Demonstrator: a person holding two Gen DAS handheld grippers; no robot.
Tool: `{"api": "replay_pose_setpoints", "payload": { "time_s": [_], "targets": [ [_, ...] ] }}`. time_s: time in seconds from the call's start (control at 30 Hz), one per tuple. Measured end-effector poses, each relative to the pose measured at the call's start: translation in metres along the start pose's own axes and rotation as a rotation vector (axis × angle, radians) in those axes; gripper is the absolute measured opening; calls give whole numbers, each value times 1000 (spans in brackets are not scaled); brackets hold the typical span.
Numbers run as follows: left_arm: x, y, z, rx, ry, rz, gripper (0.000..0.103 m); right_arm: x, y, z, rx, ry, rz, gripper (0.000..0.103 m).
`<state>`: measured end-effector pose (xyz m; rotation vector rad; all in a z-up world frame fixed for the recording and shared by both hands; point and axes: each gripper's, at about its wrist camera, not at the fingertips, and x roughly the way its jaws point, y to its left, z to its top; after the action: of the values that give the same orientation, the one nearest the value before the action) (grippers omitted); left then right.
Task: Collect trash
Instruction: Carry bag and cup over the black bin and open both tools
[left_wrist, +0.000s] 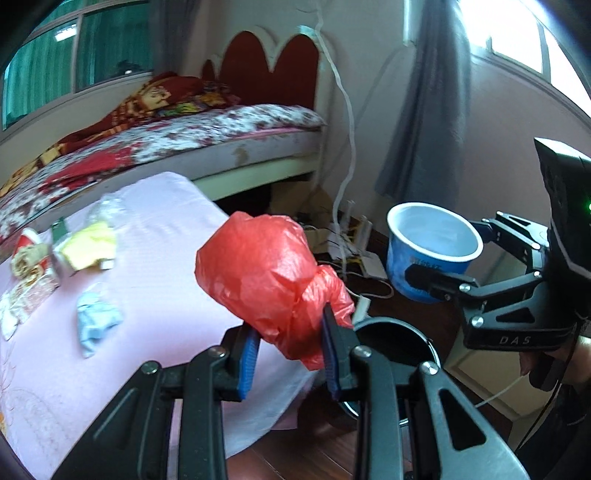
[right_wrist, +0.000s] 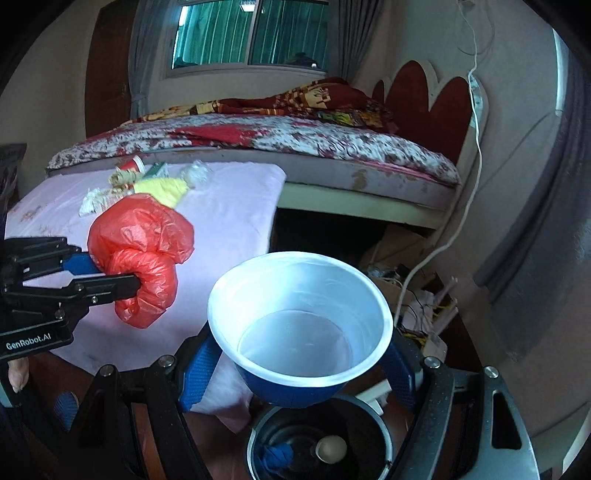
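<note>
My left gripper is shut on a crumpled red plastic bag, held in the air at the edge of the pink-covered table. It also shows in the right wrist view. My right gripper is shut on an empty blue paper cup with a white inside, held just above the black trash bin. The cup and the bin also show in the left wrist view. The bin holds an eggshell and a blue scrap.
Several pieces of trash lie on the table: a yellow wrapper, a light blue wad, clear plastic, printed wrappers. A bed stands behind. Cables and boxes clutter the floor by the wall.
</note>
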<state>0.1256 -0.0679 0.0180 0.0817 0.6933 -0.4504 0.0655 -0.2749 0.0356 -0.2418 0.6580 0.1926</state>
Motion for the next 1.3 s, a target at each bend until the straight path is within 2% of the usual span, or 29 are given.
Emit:
{"api": "replay_pose_setpoints", "payload": {
  "time_s": [0.27, 0.6, 0.9, 1.17, 1.2, 1.23, 1.27, 1.3],
  "targets": [
    [27, -40, -8, 69, 69, -88, 32, -5, -31, -39, 9, 44, -19, 80],
    [62, -70, -28, 110, 182, -190, 32, 8, -61, -88, 36, 146, -31, 80],
    [110, -90, -52, 122, 324, -297, 32, 38, -70, -140, 20, 284, 3, 80],
    [135, -99, -76, 103, 417, -335, 33, 65, -70, -169, -10, 367, 31, 80],
    [139, -100, -78, 100, 435, -345, 38, 71, -69, -172, -17, 385, 39, 81],
    [141, -100, -79, 94, 439, -339, 55, 78, -68, -175, -28, 405, 33, 81],
    [142, -99, -81, 90, 441, -320, 66, 83, -67, -178, -39, 419, 10, 91],
    [142, -98, -81, 86, 434, -299, 83, 90, -66, -183, -51, 445, -20, 101]
  ]
}}
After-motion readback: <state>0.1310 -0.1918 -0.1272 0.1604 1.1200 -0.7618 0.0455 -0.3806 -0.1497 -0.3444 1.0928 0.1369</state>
